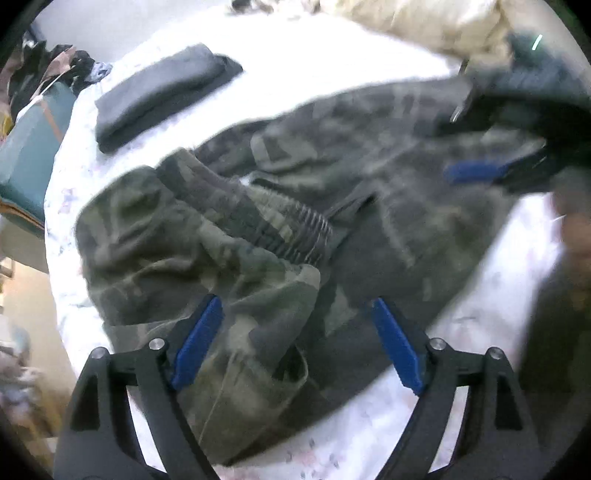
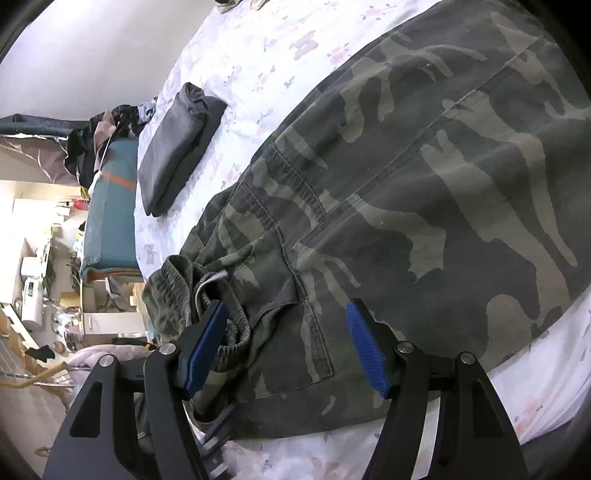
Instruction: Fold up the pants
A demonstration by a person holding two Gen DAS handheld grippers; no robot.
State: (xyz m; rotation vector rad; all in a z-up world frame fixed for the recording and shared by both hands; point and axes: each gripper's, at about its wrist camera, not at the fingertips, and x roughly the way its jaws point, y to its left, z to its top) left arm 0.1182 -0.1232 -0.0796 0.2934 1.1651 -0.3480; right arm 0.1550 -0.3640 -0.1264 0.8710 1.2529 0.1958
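Camouflage pants (image 1: 332,177) lie spread across a white floral bed sheet (image 1: 295,66), their elastic waistband (image 1: 280,225) bunched and partly folded over. My left gripper (image 1: 293,301) hangs open just above the crumpled waist end, with nothing pinched between its blue pads. In the right wrist view the pants (image 2: 424,192) lie mostly flat, a back pocket showing. My right gripper (image 2: 287,304) stands open over the waist area, its left pad (image 2: 205,343) close beside the bunched waistband. A blurred blue pad (image 1: 476,171) of the right gripper shows over the pants' far right.
A folded dark grey garment (image 1: 162,92) (image 2: 177,147) rests on the sheet beyond the pants. A cream duvet (image 1: 424,26) lies at the far side. A teal piece of furniture (image 2: 110,214) stands at the bed's left edge, with a clothes pile (image 1: 55,66) on it.
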